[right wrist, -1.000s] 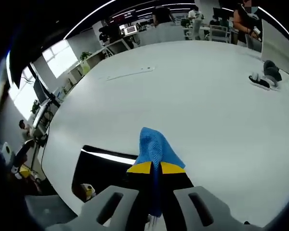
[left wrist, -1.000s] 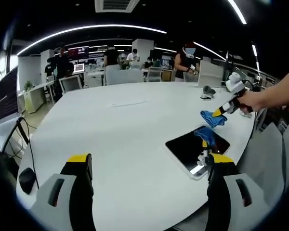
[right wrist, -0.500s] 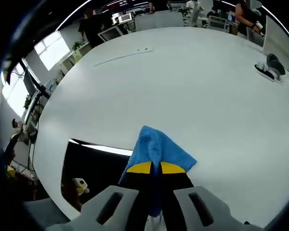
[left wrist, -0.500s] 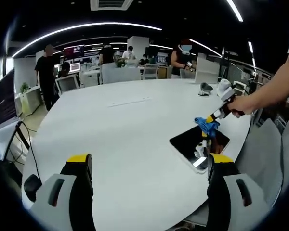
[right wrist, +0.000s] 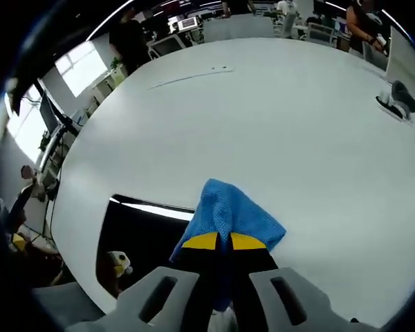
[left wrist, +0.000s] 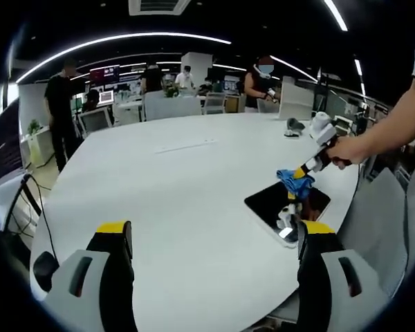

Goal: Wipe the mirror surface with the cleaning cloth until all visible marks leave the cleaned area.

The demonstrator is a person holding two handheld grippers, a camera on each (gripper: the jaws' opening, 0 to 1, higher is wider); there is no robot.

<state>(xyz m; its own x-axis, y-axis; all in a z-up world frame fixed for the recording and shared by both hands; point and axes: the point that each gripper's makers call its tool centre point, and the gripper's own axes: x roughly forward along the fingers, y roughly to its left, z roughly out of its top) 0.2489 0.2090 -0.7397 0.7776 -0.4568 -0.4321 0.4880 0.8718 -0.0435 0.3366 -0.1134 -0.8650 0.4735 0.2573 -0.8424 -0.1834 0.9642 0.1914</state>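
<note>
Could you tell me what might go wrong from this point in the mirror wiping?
The mirror lies close to the edge of the table, so a firm stroke might push it off. The right gripper pinches the blue cloth by a small fold; dragging could pull it free or let the tips scrape the glass.

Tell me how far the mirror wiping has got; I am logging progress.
Done: the right claw is shut on the blue cleaning cloth and has it at the mirror, which lies flat near the table edge. In hand: the cloth hangs over the mirror's far end. Left: the wiping; whether marks remain on the dark glass cannot be told. The left claw is open and idle.
</note>
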